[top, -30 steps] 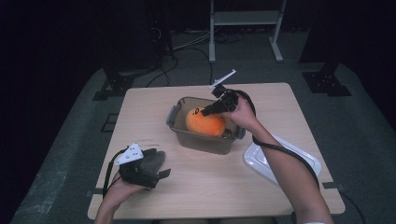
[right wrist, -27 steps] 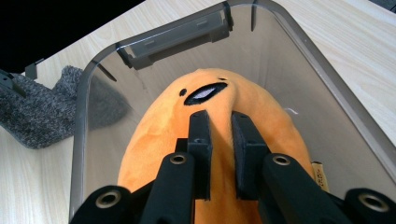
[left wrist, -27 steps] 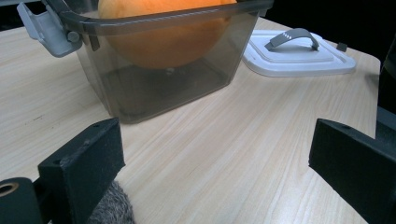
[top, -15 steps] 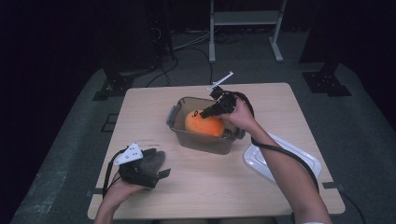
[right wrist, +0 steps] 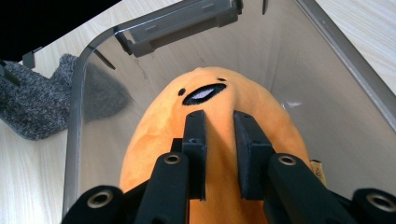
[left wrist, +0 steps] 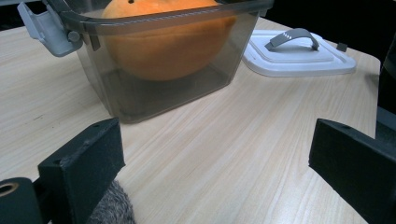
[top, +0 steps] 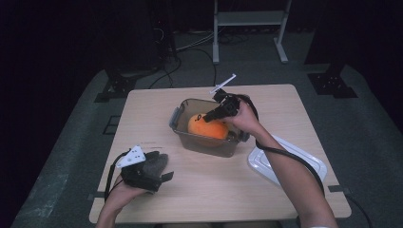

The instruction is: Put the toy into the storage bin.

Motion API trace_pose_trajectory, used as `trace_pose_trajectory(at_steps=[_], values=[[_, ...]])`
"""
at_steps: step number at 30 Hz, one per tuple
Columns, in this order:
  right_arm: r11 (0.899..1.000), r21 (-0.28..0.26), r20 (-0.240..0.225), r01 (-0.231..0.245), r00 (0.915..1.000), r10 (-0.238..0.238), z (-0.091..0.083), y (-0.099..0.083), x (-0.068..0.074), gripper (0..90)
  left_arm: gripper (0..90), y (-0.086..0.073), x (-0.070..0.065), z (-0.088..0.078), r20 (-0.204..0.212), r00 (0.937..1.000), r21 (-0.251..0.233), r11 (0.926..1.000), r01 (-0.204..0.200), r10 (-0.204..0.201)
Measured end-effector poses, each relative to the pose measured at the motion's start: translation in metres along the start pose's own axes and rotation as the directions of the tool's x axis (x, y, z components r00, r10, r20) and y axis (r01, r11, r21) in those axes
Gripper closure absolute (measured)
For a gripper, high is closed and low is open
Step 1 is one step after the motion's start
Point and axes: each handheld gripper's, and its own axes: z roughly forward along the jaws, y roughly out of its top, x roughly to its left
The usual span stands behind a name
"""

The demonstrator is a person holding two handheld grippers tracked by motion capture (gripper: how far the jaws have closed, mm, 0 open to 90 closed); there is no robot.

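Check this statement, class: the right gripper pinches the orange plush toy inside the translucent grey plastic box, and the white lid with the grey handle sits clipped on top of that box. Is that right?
Not quite. The white lid with the grey handle is off, lying flat on the wooden table beside the translucent grey plastic box, as the high view shows. The rest holds: the right gripper pinches the orange plush toy inside the open box.

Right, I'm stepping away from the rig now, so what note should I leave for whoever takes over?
Right gripper: inside the clear bin, jaws pinching a fold of the orange plush toy; they have just been opening.
Left gripper: open, holding nothing, low over the table by the grey fuzzy item.
White lid: off, lying on the table beside the bin.
Done: plush in the bin.
Left: release it; probably the grey item and the lid next.
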Motion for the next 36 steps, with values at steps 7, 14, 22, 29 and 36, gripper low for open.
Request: trace_pose_trajectory(at_steps=[7, 14, 22, 29, 36], values=[[1.0, -0.001, -0.004, 0.002, 1.0, -0.002, 0.0002, -0.0006, -0.0004, 73.6, 2.6, 0.0001, 0.0, 0.0, 0.0, 1.0, 0.0, 1.0, 0.0, 0.0], [1.0, -0.001, -0.008, -0.002, 1.0, 0.002, -0.0008, -0.0015, -0.0004, 72.8, 2.6, 0.0, -0.0002, 0.0004, 0.0, 1.0, 0.003, 1.0, -0.001, 0.001], [1.0, 0.003, -0.006, 0.001, 1.0, -0.001, -0.0002, -0.0021, 0.0007, 72.9, 2.6, 0.0001, 0.0001, 0.0002, 0.001, 1.0, 0.0, 1.0, 0.0, 0.0], [1.0, 0.006, -0.007, 0.001, 1.0, -0.001, -0.0004, -0.0023, 0.0012, 73.2, 2.6, 0.0, 0.0001, 0.0007, 0.002, 1.0, 0.003, 1.0, -0.001, 0.001], [0.999, -0.046, -0.036, -0.014, 0.9993, 0.012, -0.0087, 0.0002, 0.0016, 76.0, 2.6, 0.0, -0.0001, 0.0014, 0.003, 1.0, 0.001, 1.0, 0.0, 0.0]])
